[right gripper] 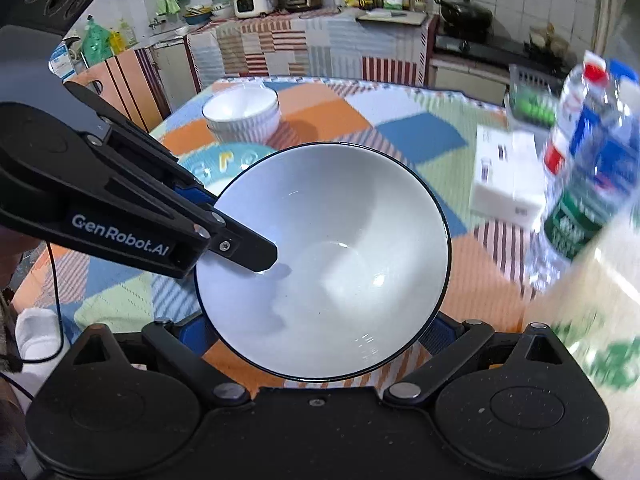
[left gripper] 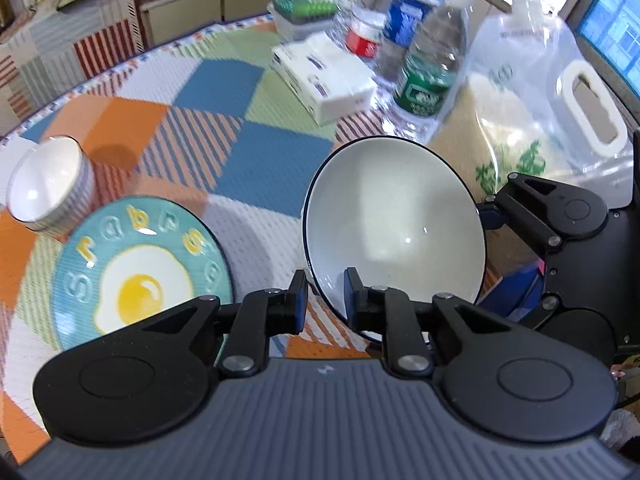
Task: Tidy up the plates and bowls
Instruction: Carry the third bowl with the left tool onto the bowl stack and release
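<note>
A white bowl with a dark rim [left gripper: 394, 224] [right gripper: 324, 264] is held above the table. My left gripper [left gripper: 326, 300] is shut on its rim, one finger inside the bowl and one outside; it enters the right wrist view from the left [right gripper: 240, 246]. My right gripper [right gripper: 320, 334] spans the bowl's underside with wide jaws; its fingertips are hidden. A teal fried-egg plate [left gripper: 136, 276] [right gripper: 236, 158] lies on the table, with stacked white ribbed bowls [left gripper: 48, 186] [right gripper: 242, 114] behind it.
Water bottles [left gripper: 428, 64] [right gripper: 588, 160], a white tissue box [left gripper: 324, 76] [right gripper: 508, 176] and a large clear jug [left gripper: 552, 92] stand at the table's right. A green basket [left gripper: 308, 0] sits at the back. The tablecloth [left gripper: 224, 92] is chequered.
</note>
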A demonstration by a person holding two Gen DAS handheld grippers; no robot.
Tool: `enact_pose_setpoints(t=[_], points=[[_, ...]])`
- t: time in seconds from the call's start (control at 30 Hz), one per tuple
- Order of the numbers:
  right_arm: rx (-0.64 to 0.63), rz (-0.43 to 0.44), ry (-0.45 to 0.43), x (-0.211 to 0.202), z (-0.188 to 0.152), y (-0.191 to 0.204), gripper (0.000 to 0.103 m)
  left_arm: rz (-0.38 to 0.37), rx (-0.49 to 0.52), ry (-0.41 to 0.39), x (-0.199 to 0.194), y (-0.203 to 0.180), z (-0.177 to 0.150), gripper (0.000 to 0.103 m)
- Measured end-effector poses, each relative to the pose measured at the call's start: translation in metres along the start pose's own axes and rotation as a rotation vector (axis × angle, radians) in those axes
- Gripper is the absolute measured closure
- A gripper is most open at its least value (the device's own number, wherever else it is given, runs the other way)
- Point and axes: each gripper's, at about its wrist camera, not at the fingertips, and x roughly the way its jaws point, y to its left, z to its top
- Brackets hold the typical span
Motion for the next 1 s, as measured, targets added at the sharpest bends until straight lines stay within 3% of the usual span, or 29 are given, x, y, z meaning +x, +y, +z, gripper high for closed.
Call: enact_pose_setpoints(t=[0.47, 0.8, 1.0], points=[[-0.068, 0.049, -0.056, 0.009, 0.071, 0.018, 0.002, 0.101, -0.094, -0.084, -0.041, 0.054, 0.029, 0.086], [-0.175, 0.156, -0.085, 0.056, 0.142, 0.044, 0.002, 0.223, -0.226, -0.131, -0.062, 0.132, 0.044, 0.086], [-0.248, 0.226, -0.040, 0.094, 0.195, 0.067, 0.002, 0.328, -0.314, -0.188, -0.067, 0.177, 0.047, 0.086]])
